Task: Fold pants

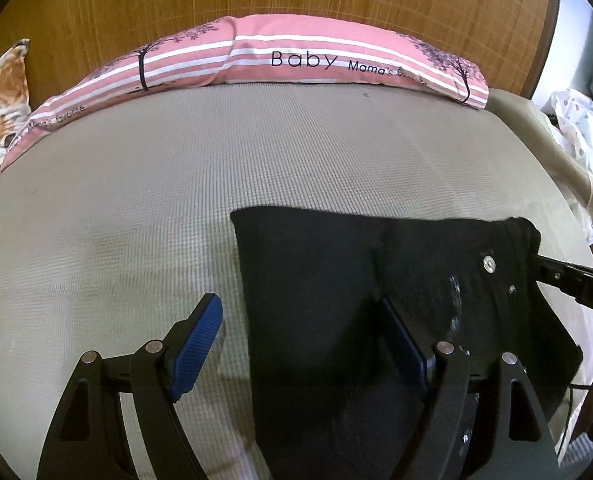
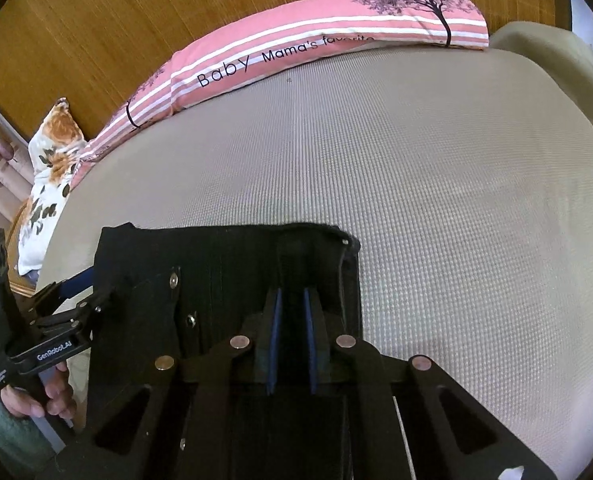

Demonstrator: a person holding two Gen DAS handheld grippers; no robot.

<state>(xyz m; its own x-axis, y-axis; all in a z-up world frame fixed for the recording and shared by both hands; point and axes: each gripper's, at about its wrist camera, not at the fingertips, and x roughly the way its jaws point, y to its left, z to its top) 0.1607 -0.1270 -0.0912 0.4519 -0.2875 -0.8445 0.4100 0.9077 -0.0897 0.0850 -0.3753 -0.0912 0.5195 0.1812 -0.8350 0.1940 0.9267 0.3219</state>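
The right hand-held gripper (image 2: 292,304) pinches the pants (image 2: 232,272) at the waistband, while the left hand-held gripper (image 1: 300,332) gapes wide astride their left edge.

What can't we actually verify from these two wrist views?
- Pants: the legs run off the bottom edge in both views, behind the tongs' frames, so the fold count is unknown.
- Left tongs: the right-hand pad is dark against the black cloth in the left wrist view, so contact is unclear.
- Right tongs: pads are close together; the black fabric between them is hard to make out.
- Pillow print: partly creased and unreadable.
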